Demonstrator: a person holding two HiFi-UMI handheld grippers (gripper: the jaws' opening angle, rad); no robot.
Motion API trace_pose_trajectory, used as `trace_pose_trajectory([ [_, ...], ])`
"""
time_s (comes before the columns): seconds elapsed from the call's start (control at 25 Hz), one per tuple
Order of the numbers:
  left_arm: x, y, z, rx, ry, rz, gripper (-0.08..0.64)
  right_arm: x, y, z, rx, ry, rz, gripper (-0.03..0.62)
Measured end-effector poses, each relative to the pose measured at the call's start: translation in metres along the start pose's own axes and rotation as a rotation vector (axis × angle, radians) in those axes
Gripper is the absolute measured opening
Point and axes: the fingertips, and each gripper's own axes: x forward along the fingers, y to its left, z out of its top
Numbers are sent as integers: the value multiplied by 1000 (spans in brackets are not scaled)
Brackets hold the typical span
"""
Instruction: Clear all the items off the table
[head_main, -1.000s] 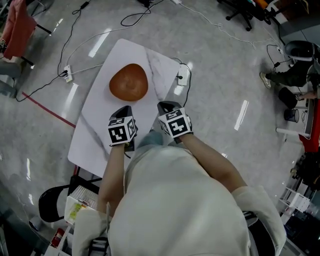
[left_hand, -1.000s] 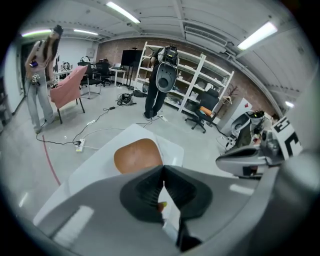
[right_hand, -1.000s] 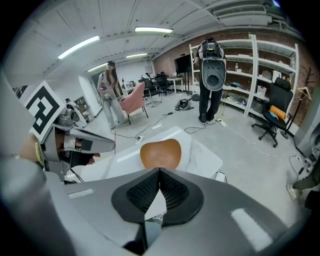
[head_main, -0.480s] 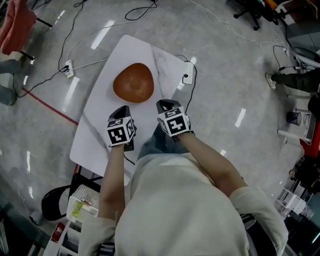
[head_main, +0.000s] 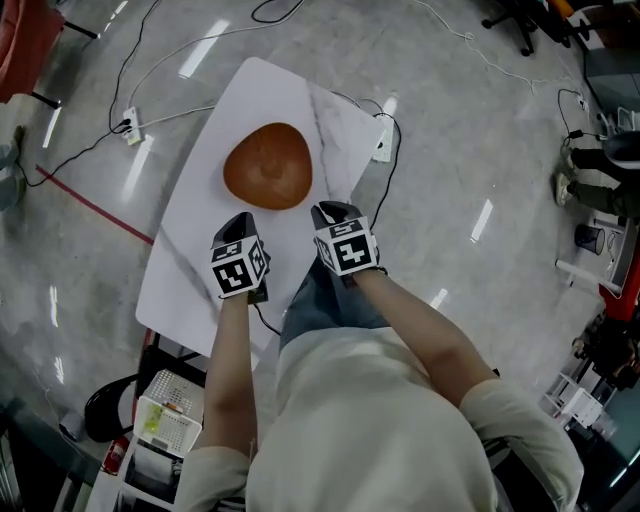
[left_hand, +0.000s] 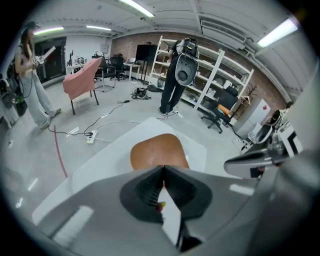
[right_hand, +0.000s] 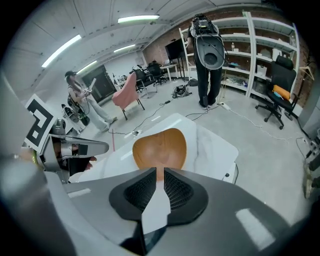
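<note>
White table (head_main: 188, 255) on grey floor (head_main: 460, 140). White basket (head_main: 165, 420) near-left, small unclear items inside, head view only. Left gripper (head_main: 243, 220) jaws together. Brown bowl (head_main: 268, 165) mid-table, bare wood inside, just beyond both grippers. Right gripper (head_main: 335, 212) jaws slightly apart, just been opening, nothing between. Shelves (left_hand: 220, 77) only in gripper views.

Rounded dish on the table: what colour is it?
The rounded dish is orange-brown; right gripper view shows it best.
</note>
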Motion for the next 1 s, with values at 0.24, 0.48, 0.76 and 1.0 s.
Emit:
trace_pose_trajectory([
  [0.24,28,20,1,-4,6,36,11,29,-10,-8,73,22,1,46],
  [0.48,54,40,6,-13,-1,61,109,61,-16,-8,147,40,12,72],
  [0.76,88,60,6,-32,29,84,175,91,-26,-12,216,70,15,91],
  [1.0,113,77,7,-58,30,108,213,109,-35,-19,290,86,3,106],
])
